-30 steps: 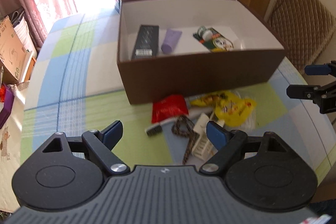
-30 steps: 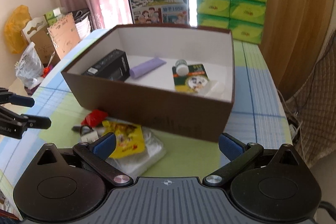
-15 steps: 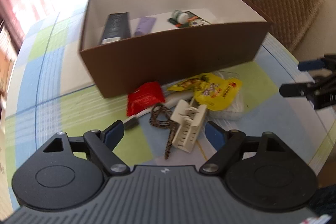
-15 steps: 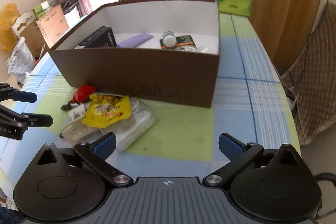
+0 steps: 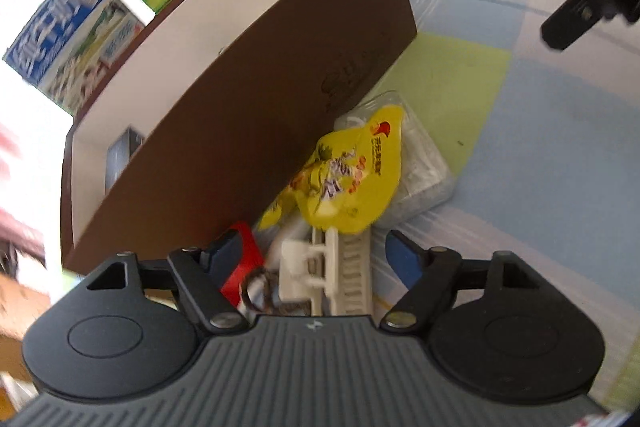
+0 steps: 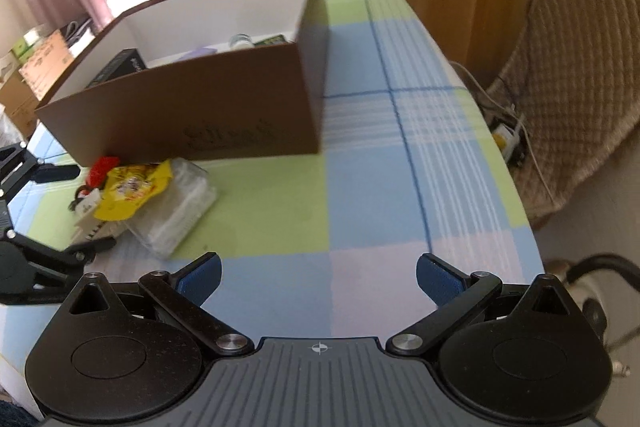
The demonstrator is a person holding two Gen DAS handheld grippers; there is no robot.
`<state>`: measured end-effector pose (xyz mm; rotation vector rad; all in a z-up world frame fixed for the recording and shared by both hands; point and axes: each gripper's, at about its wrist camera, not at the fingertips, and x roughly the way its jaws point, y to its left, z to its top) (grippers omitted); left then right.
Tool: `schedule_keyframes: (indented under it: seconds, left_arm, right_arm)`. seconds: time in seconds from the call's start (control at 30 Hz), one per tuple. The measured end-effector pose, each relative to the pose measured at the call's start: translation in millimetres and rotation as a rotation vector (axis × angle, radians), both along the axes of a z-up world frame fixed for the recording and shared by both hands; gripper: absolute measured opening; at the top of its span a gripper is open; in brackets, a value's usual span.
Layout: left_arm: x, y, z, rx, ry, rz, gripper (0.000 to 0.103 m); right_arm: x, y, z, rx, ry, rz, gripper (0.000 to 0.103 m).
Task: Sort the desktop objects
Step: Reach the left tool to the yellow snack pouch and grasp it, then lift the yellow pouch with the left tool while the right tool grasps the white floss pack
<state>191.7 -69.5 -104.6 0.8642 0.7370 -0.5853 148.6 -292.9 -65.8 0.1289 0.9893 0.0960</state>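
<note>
**Left gripper lining up on the white clip beside the box**

The left gripper [image 5: 314, 253] is hanging low over the small heap of clutter on the table [image 6: 360, 187], its jaws standing apart with nothing between the pads. Straddled between them is a white ribbed plastic clip [image 5: 340, 279], lying flat just in front of the brown box [image 5: 248, 131]. A patterned cord [image 5: 260, 291] is coiling against the clip's near end, and a red packet [image 5: 244, 263] is sitting just beside the left pad.

The step in hand looks like the reach for the next item to go into the box. I would judge the next move calls for lowering a little and closing on the clip alone, without snagging the cord.

A yellow snack pouch [image 5: 348, 171] is overlapping the clip's far end and resting on a clear plastic pack [image 5: 424, 167], so lifting the clip may drag the pouch.

The right gripper [image 6: 318, 277] is waiting well apart over bare checked cloth, jaws wide and empty. Inside the box a black carton [image 6: 116, 69] and a few other things are already lying.
</note>
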Motion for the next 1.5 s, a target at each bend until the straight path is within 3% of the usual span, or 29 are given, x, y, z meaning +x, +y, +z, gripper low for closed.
schedule_keyframes:
  seconds: [0.3, 0.37, 0.43, 0.6, 0.7, 0.93, 1.03, 1.27, 1.5]
  left_arm:
    - [9.3, -17.6, -10.1, 0.078, -0.096, -0.131, 0.059]
    - [9.2, -20.5, -10.9, 0.089, -0.109, -0.169, 0.048]
    - [9.5, -21.9, -10.0, 0.088, -0.123, -0.200, 0.045]
    - [18.8, -26.3, -12.5, 0.109, -0.147, -0.255, 0.044]
    - [23.5, -30.2, -20.9, 0.128, -0.138, -0.305, 0.034]
    - [11.7, -27.2, -31.9, 0.171, -0.203, -0.430, 0.024]
    - [8.7, -22.1, -22.9, 0.134, -0.205, -0.424, 0.019]
    - [8.1, -8.9, 5.7, 0.042, -0.218, -0.325, 0.019]
    - [16.5, 20.3, 57.6, -0.163, -0.159, -0.110, 0.019]
  right_arm:
    - [-7.4, -12.3, -7.5, 0.014, 0.035, -0.050, 0.101]
    - [-6.8, -12.5, -8.6, 0.015, 0.041, -0.051, 0.101]
    - [-4.8, -11.8, -9.4, 0.016, 0.044, -0.049, 0.101]
    - [-2.2, -9.2, -12.8, 0.017, 0.056, -0.048, 0.101]
    - [-1.2, -8.4, -16.0, 0.020, 0.066, -0.045, 0.101]
    - [1.0, -7.6, -18.0, 0.018, 0.073, -0.045, 0.101]
    - [0.9, -8.9, -18.8, 0.017, 0.075, -0.051, 0.101]
    - [4.8, -4.8, -18.1, 0.018, 0.067, -0.037, 0.101]
    - [9.5, 9.9, -9.9, 0.026, 0.029, 0.004, 0.101]
